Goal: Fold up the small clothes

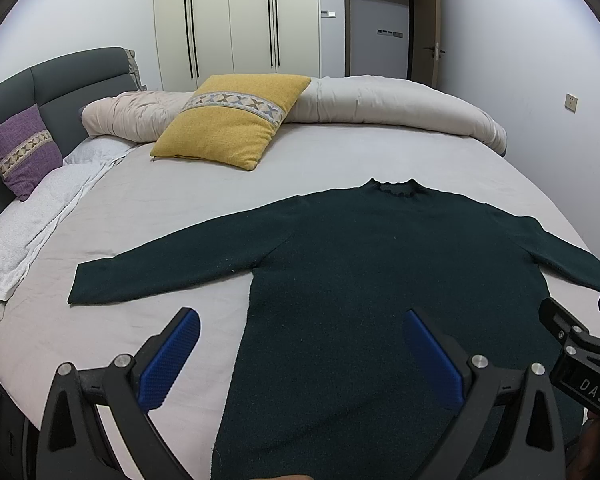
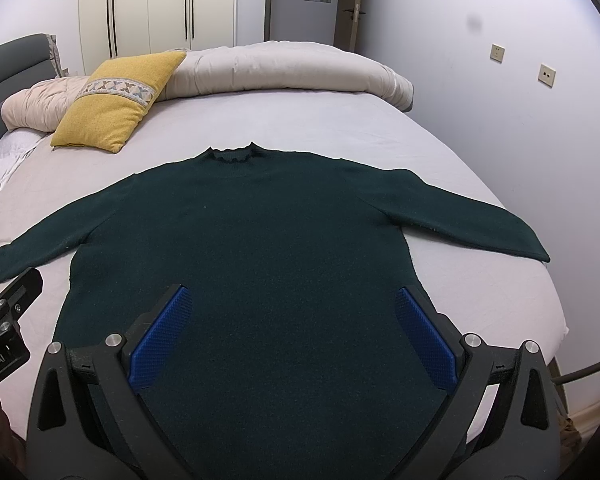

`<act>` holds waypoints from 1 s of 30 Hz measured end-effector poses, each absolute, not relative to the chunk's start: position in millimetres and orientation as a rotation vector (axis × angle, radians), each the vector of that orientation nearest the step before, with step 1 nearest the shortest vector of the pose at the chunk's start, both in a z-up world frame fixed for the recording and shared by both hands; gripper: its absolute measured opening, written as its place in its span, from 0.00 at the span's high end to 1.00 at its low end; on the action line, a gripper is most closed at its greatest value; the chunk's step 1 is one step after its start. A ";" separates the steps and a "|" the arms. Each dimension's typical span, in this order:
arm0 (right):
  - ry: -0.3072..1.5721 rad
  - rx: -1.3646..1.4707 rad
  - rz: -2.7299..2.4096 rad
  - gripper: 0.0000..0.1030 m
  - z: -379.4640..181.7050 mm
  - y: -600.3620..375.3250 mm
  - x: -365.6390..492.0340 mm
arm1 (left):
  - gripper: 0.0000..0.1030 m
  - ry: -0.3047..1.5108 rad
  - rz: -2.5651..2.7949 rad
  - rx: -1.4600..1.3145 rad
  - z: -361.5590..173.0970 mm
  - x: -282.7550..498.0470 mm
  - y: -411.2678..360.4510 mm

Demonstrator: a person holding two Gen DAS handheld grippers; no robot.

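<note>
A purple cushion (image 1: 22,150) leans at the headboard, far left. Bare sheet of the bed (image 1: 148,200) lies open between it and the dark green sweater (image 1: 360,264), which is spread flat with both sleeves out, collar away from the cameras. The left gripper (image 1: 300,356) hovers over the sweater's left hem edge, blue fingers wide apart. The right gripper (image 2: 294,332) hangs over the body, equally spread, near the bed's right edge.
</note>
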State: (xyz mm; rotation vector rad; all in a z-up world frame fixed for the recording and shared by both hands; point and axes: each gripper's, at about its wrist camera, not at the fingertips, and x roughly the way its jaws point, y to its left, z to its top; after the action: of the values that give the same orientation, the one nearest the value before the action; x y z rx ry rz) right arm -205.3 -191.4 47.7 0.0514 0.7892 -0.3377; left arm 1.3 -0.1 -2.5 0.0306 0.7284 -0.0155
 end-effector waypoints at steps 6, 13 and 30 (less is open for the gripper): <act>0.789 0.052 -0.339 0.00 47.6 -191.0 -205.3 | 0.00 0.729 -0.015 0.030 -2.6 1.2 -0.2; 0.791 0.051 -0.338 0.00 47.6 -191.2 -204.9 | 0.00 0.729 -0.015 0.030 -2.7 1.1 -0.1; 0.798 0.049 -0.336 0.00 39.9 -183.7 -206.5 | 0.00 0.731 -0.016 0.029 -3.7 -0.2 1.3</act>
State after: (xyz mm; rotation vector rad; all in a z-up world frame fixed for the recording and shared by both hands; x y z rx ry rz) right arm -206.5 -183.7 39.9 0.0490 0.7982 -0.3357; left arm -0.2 1.3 -3.7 0.0293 0.7309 -0.0163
